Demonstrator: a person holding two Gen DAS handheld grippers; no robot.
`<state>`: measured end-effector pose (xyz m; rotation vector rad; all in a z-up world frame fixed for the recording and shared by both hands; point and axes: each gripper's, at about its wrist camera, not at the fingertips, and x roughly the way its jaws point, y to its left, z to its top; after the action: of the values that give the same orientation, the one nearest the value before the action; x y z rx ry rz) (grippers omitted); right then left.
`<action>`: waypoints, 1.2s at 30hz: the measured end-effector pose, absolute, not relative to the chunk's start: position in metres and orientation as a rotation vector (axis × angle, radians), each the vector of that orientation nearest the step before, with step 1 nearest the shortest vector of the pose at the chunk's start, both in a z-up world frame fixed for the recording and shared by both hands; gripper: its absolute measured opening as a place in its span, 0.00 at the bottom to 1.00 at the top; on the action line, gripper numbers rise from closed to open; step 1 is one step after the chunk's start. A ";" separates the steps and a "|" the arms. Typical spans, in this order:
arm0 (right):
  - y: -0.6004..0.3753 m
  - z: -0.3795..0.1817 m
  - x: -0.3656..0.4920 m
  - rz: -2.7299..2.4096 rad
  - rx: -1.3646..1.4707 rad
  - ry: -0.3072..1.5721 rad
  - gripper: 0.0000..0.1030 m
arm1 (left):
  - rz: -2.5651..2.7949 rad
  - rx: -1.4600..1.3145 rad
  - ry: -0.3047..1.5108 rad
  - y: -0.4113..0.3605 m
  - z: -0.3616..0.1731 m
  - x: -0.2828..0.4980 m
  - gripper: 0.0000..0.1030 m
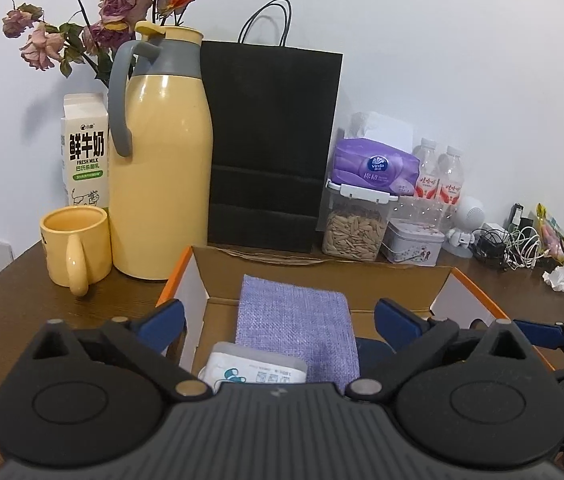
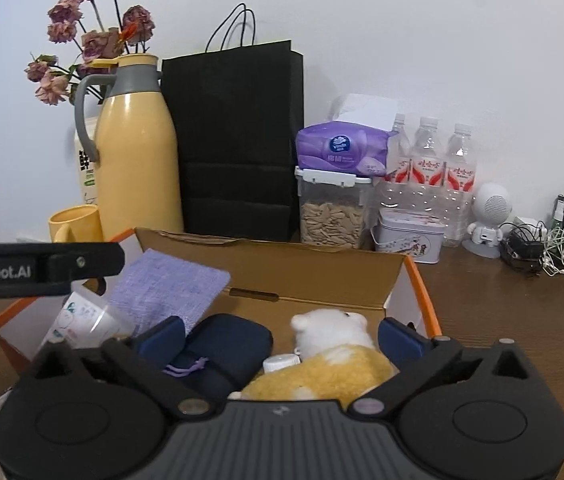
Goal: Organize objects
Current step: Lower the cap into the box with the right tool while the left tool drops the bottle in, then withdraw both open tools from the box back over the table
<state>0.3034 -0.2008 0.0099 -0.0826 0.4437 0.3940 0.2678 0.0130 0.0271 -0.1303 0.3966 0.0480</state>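
The cardboard box (image 2: 313,280) holds a plush toy (image 2: 329,356) half hidden by the spread, empty right gripper (image 2: 282,334); left gripper (image 1: 280,320) likewise spread, empty.

In the cardboard box (image 2: 313,276) on the desk (image 2: 501,320) — fabric pouch (image 2: 170,284) left, plush toy (image 2: 333,352) right; behind it thermos (image 2: 138,152), paper bag (image 2: 238,140), seed jar (image 2: 331,212).

1. Milk carton (image 2: 86,168): in the right wrist view we see only a strip behind the yellow flask (image 2: 136,152).
2. Wet-wipe pack (image 1: 256,368): near end hidden by the left gripper's body.
3. Cables (image 2: 553,248): too tangled to sort.
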 end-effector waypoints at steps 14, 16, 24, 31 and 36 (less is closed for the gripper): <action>-0.204 0.012 0.297 0.399 -0.087 0.447 1.00 | 0.031 -0.133 0.376 0.010 0.039 0.256 1.00; -0.205 0.013 0.294 0.399 -0.087 0.445 1.00 | 0.025 -0.128 0.371 0.009 0.042 0.252 1.00; -0.214 0.018 0.278 0.403 -0.095 0.433 1.00 | 0.011 -0.129 0.370 0.011 0.050 0.228 1.00; -0.223 0.024 0.249 0.417 -0.108 0.420 1.00 | 0.010 -0.124 0.378 0.018 0.052 0.201 1.00; -0.230 0.022 0.226 0.434 -0.116 0.429 1.00 | 0.019 -0.116 0.408 0.027 0.047 0.182 1.00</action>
<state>0.2263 -0.2296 0.0225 -0.1162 0.4285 0.4336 0.1820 0.0265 0.0466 -0.1164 0.4077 0.0190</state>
